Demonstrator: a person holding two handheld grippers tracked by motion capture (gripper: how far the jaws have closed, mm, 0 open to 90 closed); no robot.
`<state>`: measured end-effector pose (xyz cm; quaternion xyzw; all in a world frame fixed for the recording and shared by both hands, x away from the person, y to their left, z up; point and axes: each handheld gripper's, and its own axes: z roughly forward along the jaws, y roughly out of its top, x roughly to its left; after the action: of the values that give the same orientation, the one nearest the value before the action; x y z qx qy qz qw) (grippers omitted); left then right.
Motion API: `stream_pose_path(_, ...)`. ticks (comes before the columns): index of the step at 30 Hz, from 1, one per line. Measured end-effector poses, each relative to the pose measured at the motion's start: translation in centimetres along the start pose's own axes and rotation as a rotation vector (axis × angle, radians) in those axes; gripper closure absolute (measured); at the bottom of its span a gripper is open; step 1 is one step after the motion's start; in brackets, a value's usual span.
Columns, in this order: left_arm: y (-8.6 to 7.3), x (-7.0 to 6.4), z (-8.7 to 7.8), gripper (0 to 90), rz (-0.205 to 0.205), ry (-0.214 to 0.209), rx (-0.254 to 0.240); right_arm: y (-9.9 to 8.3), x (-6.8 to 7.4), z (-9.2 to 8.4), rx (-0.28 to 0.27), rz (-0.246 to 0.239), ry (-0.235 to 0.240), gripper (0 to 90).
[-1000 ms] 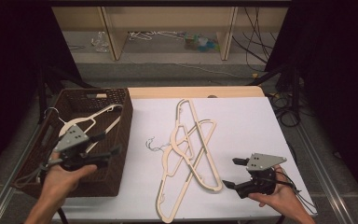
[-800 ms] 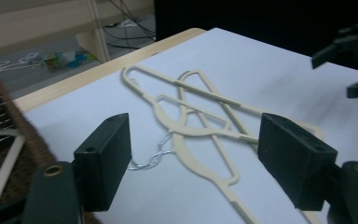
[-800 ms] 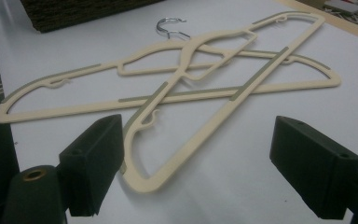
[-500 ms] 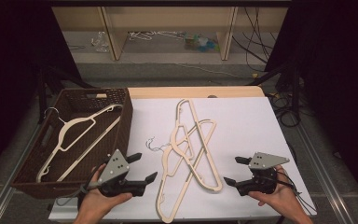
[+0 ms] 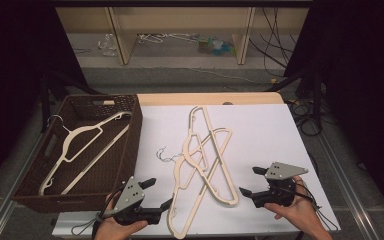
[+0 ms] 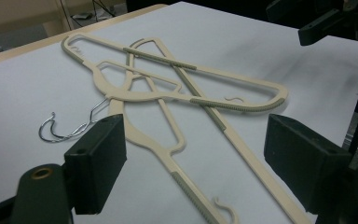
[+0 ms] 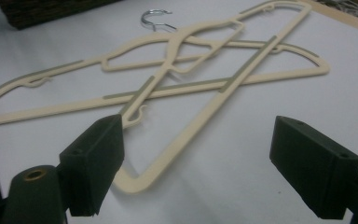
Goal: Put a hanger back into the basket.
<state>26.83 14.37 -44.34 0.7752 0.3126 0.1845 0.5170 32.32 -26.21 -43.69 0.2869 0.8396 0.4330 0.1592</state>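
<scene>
Step in hand, as I read it: clearing hangers off the table into the dark brown woven wicker basket (image 5: 135,130). It's the reach-for-next-one stage, nothing gripped atm. The L gripper (image 5: 161,192) sits just right of the basket's near corner and low over the white table top (image 5: 270,130). Its jaws have just been opening and stand wide; the L gripper view shows them framing the pile w/ no pad pressing on anything. The R gripper (image 5: 248,180) is further right of the basket, on the far side of the pile, jaws also wide & empty, pointing back at the hangers. The task's thing, the crossed pile of cream plastic clothes hangers w/ grey ribbed grip strips (image 5: 202,150), lies flat on the table just right of the basket, apart from its wall. The thin silver wire hooks (image 6: 56,133) point toward the basket side. Next move prob calls for sliding one L jaw under the nearest arm of a hanger and closing on that bar alone. The hangers overlap, so lifting one may drag the other. The R gripper could pin or peel the second if needed. Count: 1 basket; 1 cream hanger already inside it (image 5: 82,137), lying diagonal on the bottom; 2 hangers in the table pile as best I can tell, since the crossing makes a third hard to rule out; 2 grippers.
</scene>
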Motion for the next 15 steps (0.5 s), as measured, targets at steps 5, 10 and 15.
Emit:
stream_pose_path(5, -0.1, 0.1, -0.1, 19.8, 0.003, 0.0, -0.011, 0.4, -0.1, 1.3, 0.035, 0.047, -0.051, 19.0)
stream_pose_path(10, -0.1, 0.0, -0.2, 19.3, 0.01, 0.008, -0.01, 0.9, 0.0, 3.0, 0.083, 0.063, -0.06, 20.5)
stream_pose_path(15, -0.2, 0.1, -0.1, 19.4, 0.016, 0.006, -0.004, 1.7, -0.2, 4.9, 0.163, 0.094, -0.06, 25.5)
